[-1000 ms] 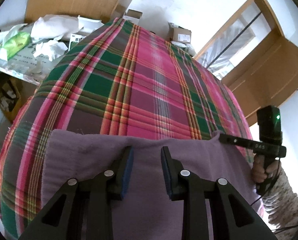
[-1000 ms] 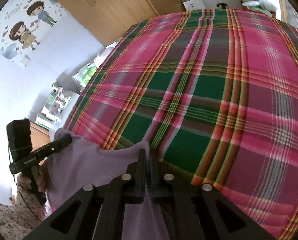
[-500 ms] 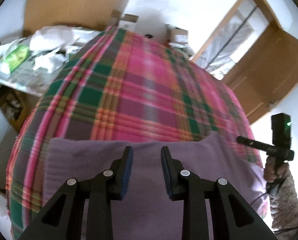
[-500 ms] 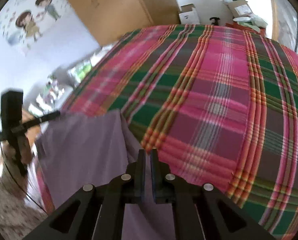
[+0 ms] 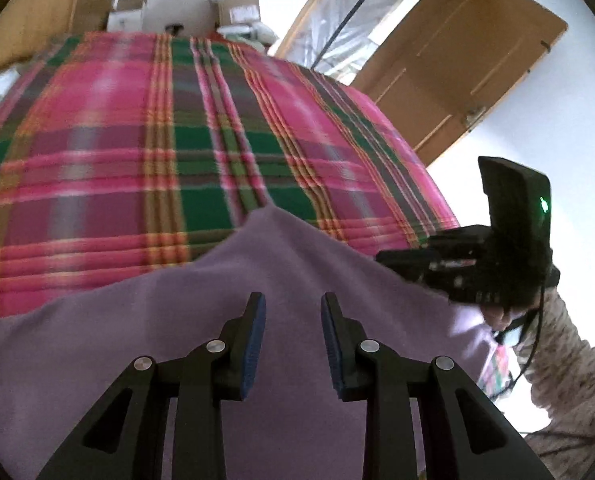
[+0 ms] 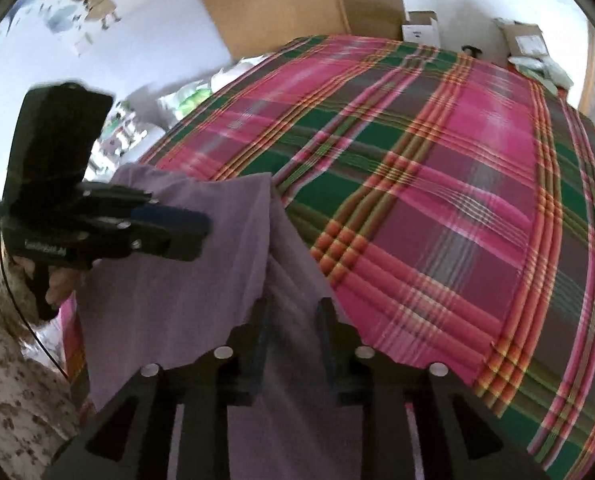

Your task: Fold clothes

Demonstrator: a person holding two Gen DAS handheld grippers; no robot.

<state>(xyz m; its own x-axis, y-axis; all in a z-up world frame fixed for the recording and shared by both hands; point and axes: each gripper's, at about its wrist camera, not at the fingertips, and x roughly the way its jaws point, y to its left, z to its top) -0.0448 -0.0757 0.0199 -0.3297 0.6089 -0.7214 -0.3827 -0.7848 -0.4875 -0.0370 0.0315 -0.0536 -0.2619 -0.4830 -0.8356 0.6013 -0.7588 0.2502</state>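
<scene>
- Lilac garment [image 5: 225, 344] lies on the plaid bedspread's [image 5: 137, 152] near edge, one fold raised.
- Left tongs [image 5: 291, 340] and right tongs [image 6: 291, 344] gape, holding nothing.
- Risk: the ungripped fold may slump sideways, creasing crooked.

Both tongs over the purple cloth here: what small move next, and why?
Probably lower the left tongs and close them on the purple cloth: both they and the right tongs stand open, gripping nothing, and the cloth lies bunched on the plaid blanket.
</scene>
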